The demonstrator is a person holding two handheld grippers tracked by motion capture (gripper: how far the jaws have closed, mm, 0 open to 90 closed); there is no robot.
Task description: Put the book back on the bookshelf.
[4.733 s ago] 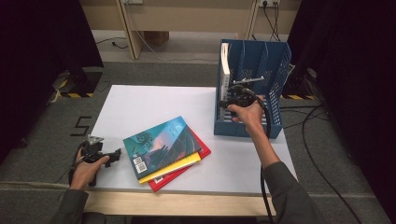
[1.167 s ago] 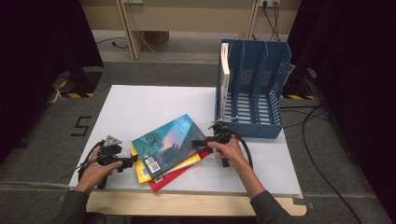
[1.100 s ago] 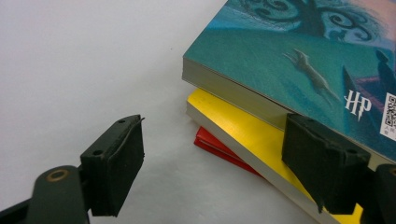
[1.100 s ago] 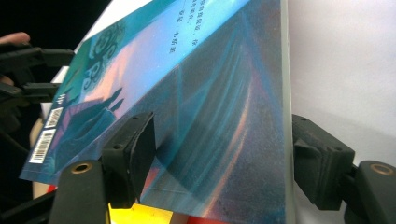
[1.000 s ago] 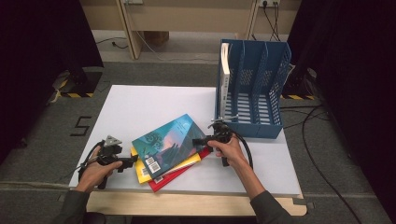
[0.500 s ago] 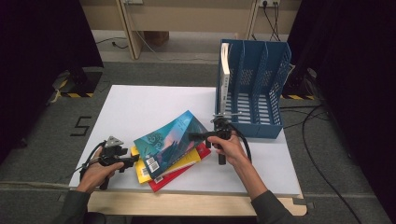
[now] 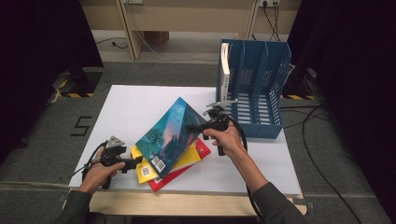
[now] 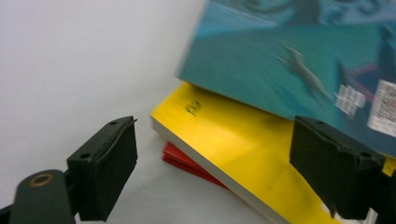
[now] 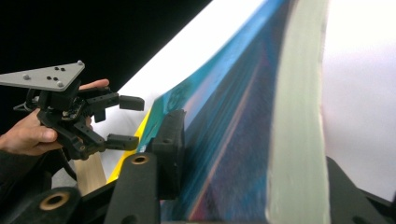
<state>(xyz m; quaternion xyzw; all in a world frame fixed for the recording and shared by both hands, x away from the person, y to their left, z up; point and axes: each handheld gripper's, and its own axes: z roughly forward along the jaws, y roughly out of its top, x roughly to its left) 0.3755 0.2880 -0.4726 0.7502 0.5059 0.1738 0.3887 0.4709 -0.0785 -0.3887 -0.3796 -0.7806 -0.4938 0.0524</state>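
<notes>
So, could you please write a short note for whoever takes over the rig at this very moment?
Right gripper: shut on the teal book, one edge tilted up off the stack; its jaws have just been closing.
Left gripper: open, jaws on either side of the yellow book's corner, gripping nothing.
Yellow book lies on the red book on the table.
Done: one white book stands in the blue file rack.
Left: probably rack the teal book, then the other two.

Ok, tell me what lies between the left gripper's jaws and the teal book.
In the left gripper view, the corner of the yellow book lies between the open left gripper and the tilted teal book, with the red book beneath it.
</notes>
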